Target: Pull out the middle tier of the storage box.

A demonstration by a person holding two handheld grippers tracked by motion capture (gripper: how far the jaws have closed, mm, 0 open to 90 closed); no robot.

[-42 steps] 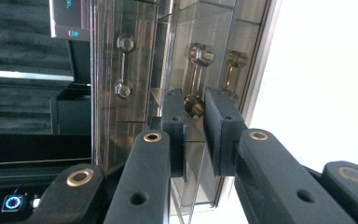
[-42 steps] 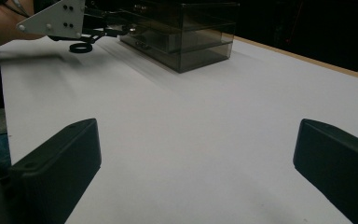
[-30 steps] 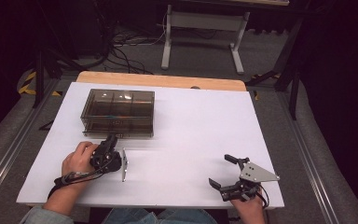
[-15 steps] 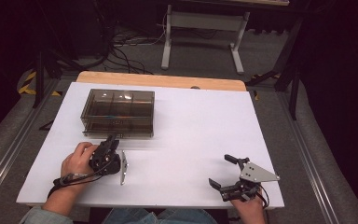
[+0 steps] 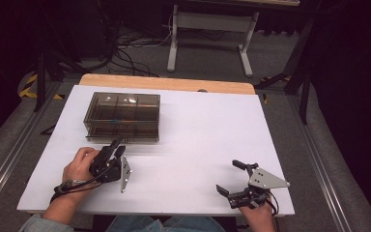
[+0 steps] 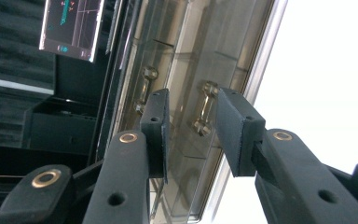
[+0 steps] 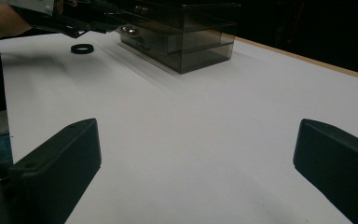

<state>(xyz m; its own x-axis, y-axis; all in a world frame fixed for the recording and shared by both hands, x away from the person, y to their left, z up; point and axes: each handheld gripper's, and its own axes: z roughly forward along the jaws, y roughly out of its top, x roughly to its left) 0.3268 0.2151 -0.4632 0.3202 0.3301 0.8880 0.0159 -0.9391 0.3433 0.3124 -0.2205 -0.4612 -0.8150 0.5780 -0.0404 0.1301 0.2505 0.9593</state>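
Your left gripper (image 6: 191,135), jaws parted and just widening, straddles a drawer handle (image 6: 204,108) of the smoky drawer box (image 5: 123,117) without pinching it, so centre the pads before closing squarely.

No word, number, label or brand can be read anywhere: the glowing screen (image 6: 72,25) beyond the smoky plastic drawer box (image 6: 186,93) shows only coloured lines and marks too small to make out, and the box itself bears no lettering.
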